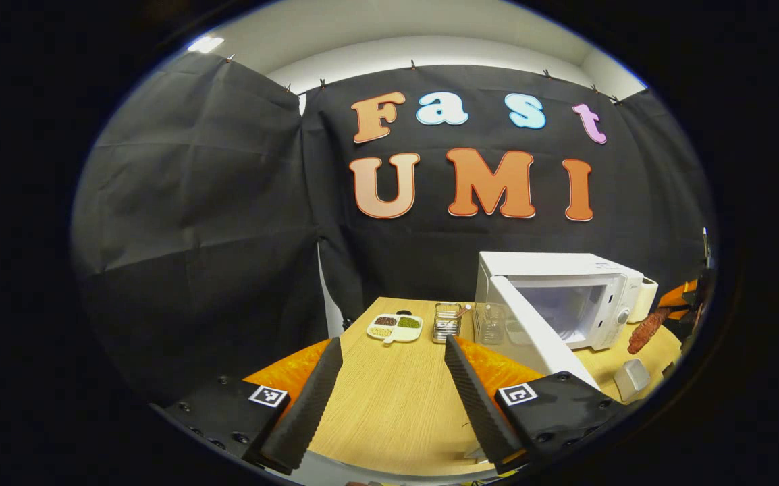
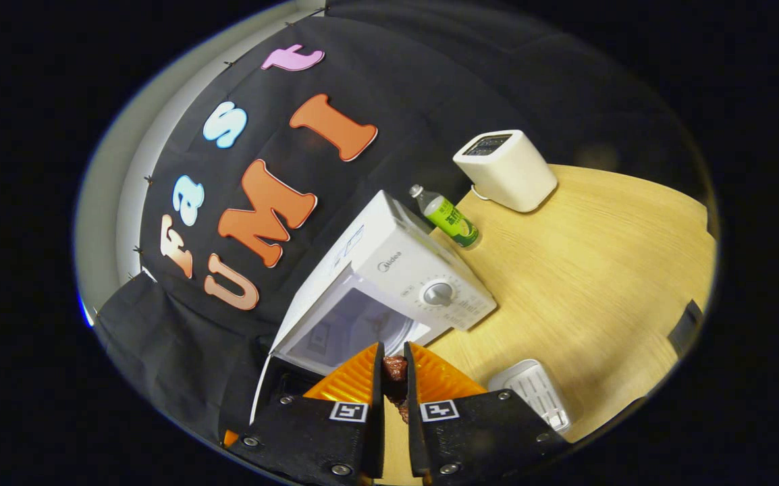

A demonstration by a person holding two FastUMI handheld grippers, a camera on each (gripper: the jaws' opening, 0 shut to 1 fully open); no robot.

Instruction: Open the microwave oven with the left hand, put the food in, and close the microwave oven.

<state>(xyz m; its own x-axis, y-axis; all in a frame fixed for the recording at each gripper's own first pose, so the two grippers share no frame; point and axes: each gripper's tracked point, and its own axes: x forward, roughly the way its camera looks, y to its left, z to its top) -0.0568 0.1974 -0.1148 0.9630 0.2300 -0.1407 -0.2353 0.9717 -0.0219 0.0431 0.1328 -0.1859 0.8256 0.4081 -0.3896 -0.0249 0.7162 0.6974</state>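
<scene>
Pinching the food (image 2: 395, 370) between both fingers, the right gripper (image 2: 393, 378) hung just before the microwave (image 2: 389, 283), whose door (image 2: 308, 307) stood swung open ahead and to its left. Left gripper (image 1: 389, 385) spread wide, holding nothing, above the table (image 1: 389, 405); microwave ahead to its right, food (image 1: 646, 329) beyond that, near the opening.

Wide-spread left gripper (image 1: 389, 378) over table (image 1: 389, 405), microwave (image 1: 565, 297) door ajar
</scene>
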